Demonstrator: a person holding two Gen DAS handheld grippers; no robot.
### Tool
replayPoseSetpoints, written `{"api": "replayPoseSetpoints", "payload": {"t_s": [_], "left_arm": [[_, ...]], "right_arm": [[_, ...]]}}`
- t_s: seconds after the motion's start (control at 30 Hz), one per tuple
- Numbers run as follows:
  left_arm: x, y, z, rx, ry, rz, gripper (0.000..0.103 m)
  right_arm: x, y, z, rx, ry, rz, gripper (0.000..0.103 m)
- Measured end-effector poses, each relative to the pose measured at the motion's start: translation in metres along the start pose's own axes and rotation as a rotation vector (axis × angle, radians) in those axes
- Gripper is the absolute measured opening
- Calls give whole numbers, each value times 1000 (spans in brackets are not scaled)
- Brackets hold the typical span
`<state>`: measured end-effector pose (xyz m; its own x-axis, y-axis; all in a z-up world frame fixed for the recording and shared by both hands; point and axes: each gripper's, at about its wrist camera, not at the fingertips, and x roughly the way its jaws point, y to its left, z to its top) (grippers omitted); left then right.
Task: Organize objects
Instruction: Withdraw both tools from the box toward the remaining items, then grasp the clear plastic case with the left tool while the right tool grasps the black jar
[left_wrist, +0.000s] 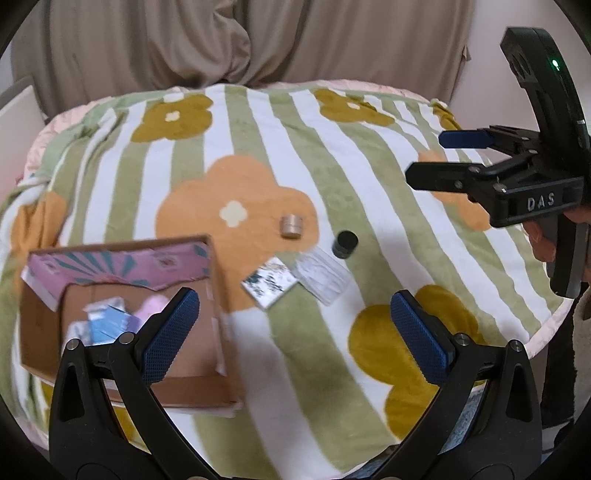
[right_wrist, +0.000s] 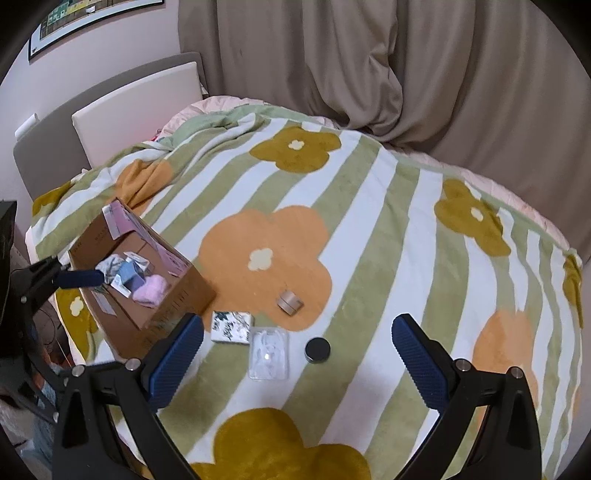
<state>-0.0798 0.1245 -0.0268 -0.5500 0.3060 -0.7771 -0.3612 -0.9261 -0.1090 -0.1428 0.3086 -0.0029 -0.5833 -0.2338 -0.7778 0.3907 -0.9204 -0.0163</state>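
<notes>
An open cardboard box (left_wrist: 218, 295) (right_wrist: 184, 291) lies on the flowered blanket and holds several small items, among them a pink fluffy piece (right_wrist: 151, 290). To its right lie a floral-print packet (left_wrist: 269, 286) (right_wrist: 232, 326), a clear plastic packet (left_wrist: 321, 275) (right_wrist: 269, 352), a small tan jar (left_wrist: 291, 226) (right_wrist: 290, 302) and a black round jar (left_wrist: 345, 243) (right_wrist: 317, 350). My left gripper (left_wrist: 291, 325) hovers open and empty near the box's right side. My right gripper (right_wrist: 295, 352) (left_wrist: 428, 157) hangs open and empty above the packets and the black jar.
The striped green-and-white blanket (left_wrist: 332, 369) (right_wrist: 369, 221) covers a bed. Beige curtains (right_wrist: 369, 66) hang behind it. A white headboard panel (right_wrist: 136, 110) stands at the far left. A hand (left_wrist: 546, 243) holds the right gripper at the blanket's right edge.
</notes>
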Motion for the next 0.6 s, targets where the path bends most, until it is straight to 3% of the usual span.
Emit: {"api": "replayPoseSetpoints", "payload": {"t_s": [0.33,0.6], "left_arm": [[63,-46,-24,-31,63,13,103],[118,-59,-30,-94,88,44,103]], "right_arm": [[42,-38,-33,11,42,26,102],[92,-61,-53,1,94,50,101]]}}
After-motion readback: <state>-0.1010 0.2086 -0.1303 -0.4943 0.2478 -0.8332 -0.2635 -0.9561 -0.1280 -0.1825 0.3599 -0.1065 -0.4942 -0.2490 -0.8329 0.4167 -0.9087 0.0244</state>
